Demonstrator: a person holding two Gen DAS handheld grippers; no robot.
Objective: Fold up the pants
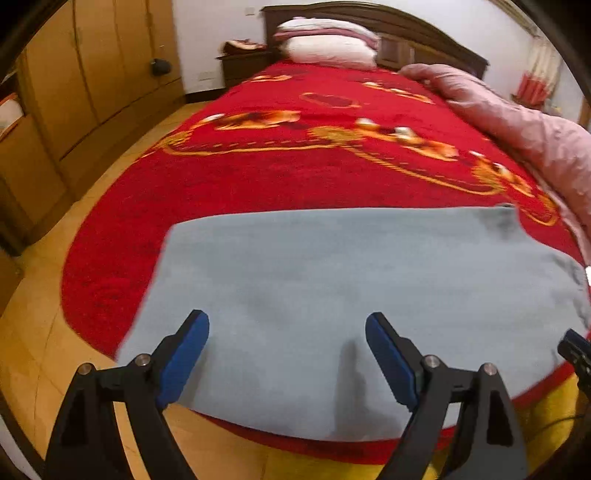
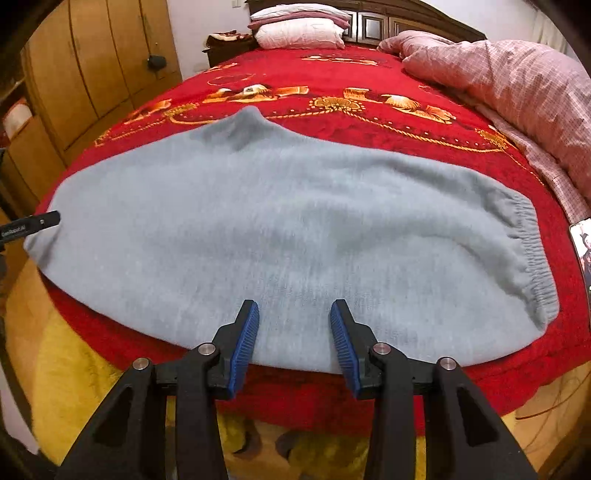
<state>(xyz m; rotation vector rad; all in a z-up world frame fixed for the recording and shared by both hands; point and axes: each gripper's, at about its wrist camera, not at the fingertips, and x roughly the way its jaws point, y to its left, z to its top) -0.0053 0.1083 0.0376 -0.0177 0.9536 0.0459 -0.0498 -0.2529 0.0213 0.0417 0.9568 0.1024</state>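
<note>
The light grey-blue pants [image 2: 280,229] lie flat on the red bed cover, near the foot edge, with the elastic waistband [image 2: 532,251] at the right and the crotch point toward the headboard. In the left wrist view the pants [image 1: 332,288] fill the lower middle. My left gripper [image 1: 287,325] is open wide and empty, just above the pants' near edge. My right gripper [image 2: 294,310] is open and empty over the near edge of the pants. The tip of the left gripper shows at the left of the right wrist view [image 2: 40,221].
The red patterned bed cover [image 2: 332,96] covers the bed. A pink checked quilt [image 2: 517,85] is bunched along the right side. Pillows [image 2: 299,29] lie at the headboard. A wooden wardrobe [image 2: 99,62] stands left. A phone [image 2: 583,247] lies at the right edge.
</note>
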